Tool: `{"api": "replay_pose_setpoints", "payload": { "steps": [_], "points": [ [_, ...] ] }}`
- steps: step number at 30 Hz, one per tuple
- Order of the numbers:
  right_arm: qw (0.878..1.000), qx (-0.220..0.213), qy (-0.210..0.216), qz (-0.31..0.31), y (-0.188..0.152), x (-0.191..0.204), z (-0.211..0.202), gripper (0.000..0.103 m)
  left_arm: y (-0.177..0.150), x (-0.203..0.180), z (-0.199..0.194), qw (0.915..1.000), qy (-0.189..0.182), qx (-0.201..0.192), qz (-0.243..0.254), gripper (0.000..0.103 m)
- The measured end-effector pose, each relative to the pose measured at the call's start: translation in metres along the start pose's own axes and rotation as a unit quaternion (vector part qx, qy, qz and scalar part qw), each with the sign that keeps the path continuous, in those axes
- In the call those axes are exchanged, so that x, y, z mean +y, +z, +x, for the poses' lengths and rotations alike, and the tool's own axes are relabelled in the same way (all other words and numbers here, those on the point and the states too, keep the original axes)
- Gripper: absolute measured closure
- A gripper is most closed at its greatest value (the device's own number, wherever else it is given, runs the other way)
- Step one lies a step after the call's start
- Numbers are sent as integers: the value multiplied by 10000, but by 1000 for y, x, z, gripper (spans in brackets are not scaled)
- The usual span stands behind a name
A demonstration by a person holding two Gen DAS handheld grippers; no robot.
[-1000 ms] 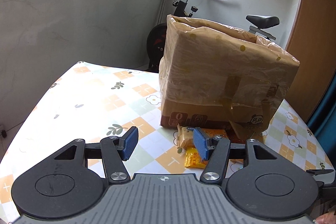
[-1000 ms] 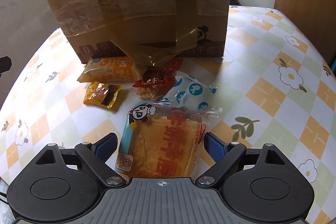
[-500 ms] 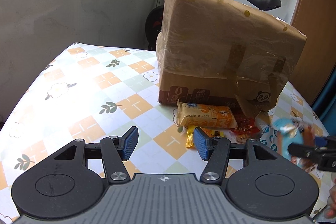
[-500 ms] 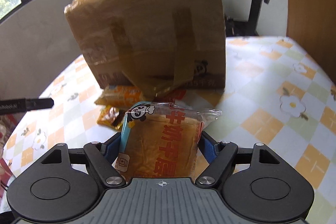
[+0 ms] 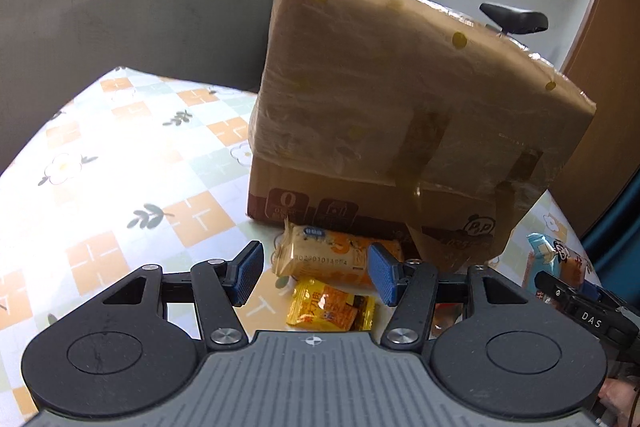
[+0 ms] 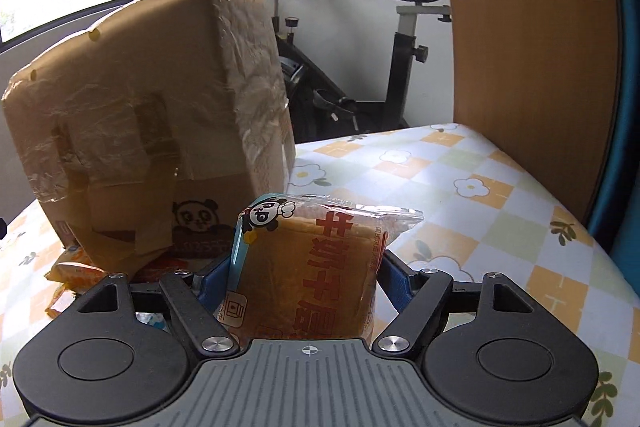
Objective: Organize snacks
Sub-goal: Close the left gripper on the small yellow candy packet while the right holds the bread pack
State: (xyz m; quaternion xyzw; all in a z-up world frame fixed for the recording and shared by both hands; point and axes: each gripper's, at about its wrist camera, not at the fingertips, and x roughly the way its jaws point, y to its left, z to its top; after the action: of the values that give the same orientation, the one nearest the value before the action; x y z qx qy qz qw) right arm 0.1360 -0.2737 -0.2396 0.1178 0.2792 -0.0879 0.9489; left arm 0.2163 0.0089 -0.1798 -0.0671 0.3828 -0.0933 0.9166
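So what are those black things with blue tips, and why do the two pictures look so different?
They are two grabbing tools, one in each of a person's hands, and each tool carries its own camera looking out along its fingers. That gives two views of the same table with its flowery cloth. The left gripper is open and holds nothing; past it lie an orange snack packet and a small yellow packet, in front of a big taped cardboard box. The right gripper has its blue fingers squeezed on a bag of bread with a panda on it, lifted off the table.
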Motion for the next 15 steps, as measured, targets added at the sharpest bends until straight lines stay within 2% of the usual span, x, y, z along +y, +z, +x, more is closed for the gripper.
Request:
{"api": "replay_pose_setpoints", "payload": {
  "steps": [2,4,8,11,15],
  "points": [
    [10000,28,39,82,-6,-3,7,30,-5,-5,10,9995,48,274,-162,43],
    [9999,-10,88,143,-12,-2,9,30,-12,-6,20,9969,99,553,-543,43],
    [9997,-113,170,158,-21,-3,8,30,-24,-1,35,9857,23,942,-1396,44],
    [9993,-140,254,251,-22,-5,7,30,-27,0,41,9800,65,1018,-1711,44],
    [9984,-141,369,394,-23,-9,5,30,-22,-3,51,9779,293,946,-1842,44]
  ]
}}
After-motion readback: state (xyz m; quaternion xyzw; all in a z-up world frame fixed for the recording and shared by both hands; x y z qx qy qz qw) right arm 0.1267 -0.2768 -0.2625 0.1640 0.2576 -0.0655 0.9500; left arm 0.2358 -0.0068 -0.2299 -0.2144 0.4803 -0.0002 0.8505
